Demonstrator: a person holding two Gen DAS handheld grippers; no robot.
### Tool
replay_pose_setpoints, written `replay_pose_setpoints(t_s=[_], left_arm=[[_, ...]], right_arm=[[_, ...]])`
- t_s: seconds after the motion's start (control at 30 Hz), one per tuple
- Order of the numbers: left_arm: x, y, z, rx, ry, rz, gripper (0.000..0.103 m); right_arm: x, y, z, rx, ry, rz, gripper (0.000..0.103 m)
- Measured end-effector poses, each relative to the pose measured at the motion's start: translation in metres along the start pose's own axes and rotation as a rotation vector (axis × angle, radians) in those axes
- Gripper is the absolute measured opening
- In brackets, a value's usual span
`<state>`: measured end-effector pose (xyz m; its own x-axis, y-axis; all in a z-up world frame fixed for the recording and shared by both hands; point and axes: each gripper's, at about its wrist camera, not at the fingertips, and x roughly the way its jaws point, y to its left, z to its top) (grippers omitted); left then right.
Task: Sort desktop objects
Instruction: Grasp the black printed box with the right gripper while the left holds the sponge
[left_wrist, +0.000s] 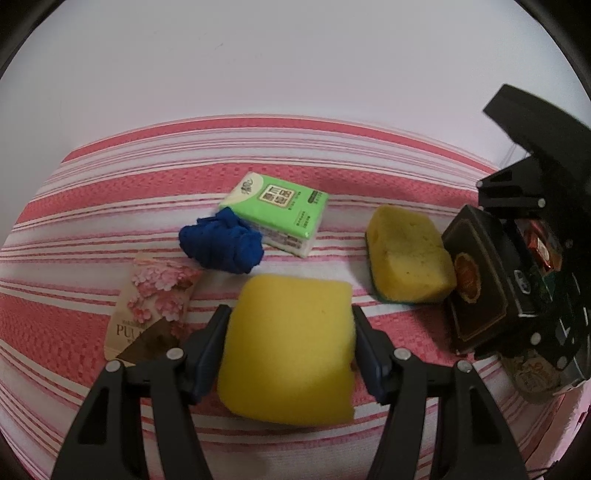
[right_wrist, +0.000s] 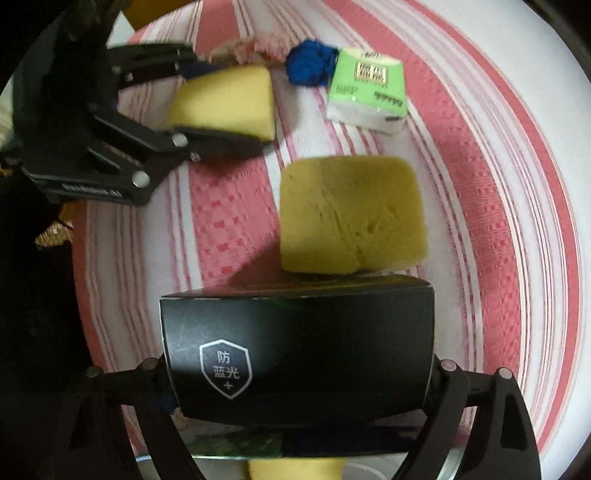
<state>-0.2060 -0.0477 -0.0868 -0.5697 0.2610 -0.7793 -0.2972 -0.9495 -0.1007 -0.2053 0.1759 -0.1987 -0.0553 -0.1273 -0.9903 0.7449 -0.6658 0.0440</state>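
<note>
Two grippers: left gripper (left_wrist: 290, 354) clamped a yellow sponge (left_wrist: 291, 347); right gripper (right_wrist: 301, 373) spread wide, pads against a black box (right_wrist: 299, 354).

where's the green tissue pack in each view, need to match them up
Left wrist view: the green tissue pack lies centre, above the bright yellow sponge held in the left gripper.
Right wrist view: the green tissue pack lies upper right of centre, beyond the duller sponge.
Shared landmark: the blue cloth bunched against the pack's left side in both.
</note>
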Motion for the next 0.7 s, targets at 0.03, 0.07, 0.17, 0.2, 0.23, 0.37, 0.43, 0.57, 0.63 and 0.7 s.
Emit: replay_pose_setpoints(t_s=[0.03,0.07,0.17,0.2,0.23,0.37,0.43,0.57,0.63,0.7], left_arm=[[0.000,0.000,-0.001,-0.001,-0.002,0.008,0.059],[-0.001,0.001,-0.001,-0.004,-0.002,0.011,0.058],[-0.008,0.005,-0.004,-0.030,-0.013,0.008,0.058],[-0.012,0.006,-0.006,-0.036,-0.021,0.007,0.058],[-0.016,0.008,-0.007,-0.043,-0.032,0.007,0.057],[-0.032,0.009,-0.011,-0.061,-0.077,0.011,0.057],[-0.039,0.012,-0.013,-0.072,-0.102,0.012,0.056],[-0.051,0.013,-0.019,-0.122,-0.130,-0.033,0.056],[-0.057,0.011,-0.021,-0.148,-0.142,-0.047,0.055],[-0.066,0.005,-0.023,-0.154,-0.163,-0.031,0.055]], right_arm=[[-0.004,0.001,-0.001,0.015,-0.015,-0.009,0.092],[-0.008,0.002,-0.003,0.030,-0.033,-0.023,0.091],[-0.028,0.009,-0.008,0.088,-0.110,-0.067,0.091],[-0.036,0.012,-0.010,0.111,-0.141,-0.076,0.091],[-0.045,0.016,-0.012,0.139,-0.180,-0.088,0.091],[-0.078,0.034,-0.026,0.366,-0.350,-0.191,0.091],[-0.078,0.046,-0.029,0.505,-0.436,-0.207,0.091],[-0.082,0.067,-0.054,0.675,-0.633,-0.276,0.091],[-0.072,0.070,-0.051,0.672,-0.711,-0.384,0.091],[-0.082,0.093,-0.058,0.677,-0.784,-0.519,0.091]])
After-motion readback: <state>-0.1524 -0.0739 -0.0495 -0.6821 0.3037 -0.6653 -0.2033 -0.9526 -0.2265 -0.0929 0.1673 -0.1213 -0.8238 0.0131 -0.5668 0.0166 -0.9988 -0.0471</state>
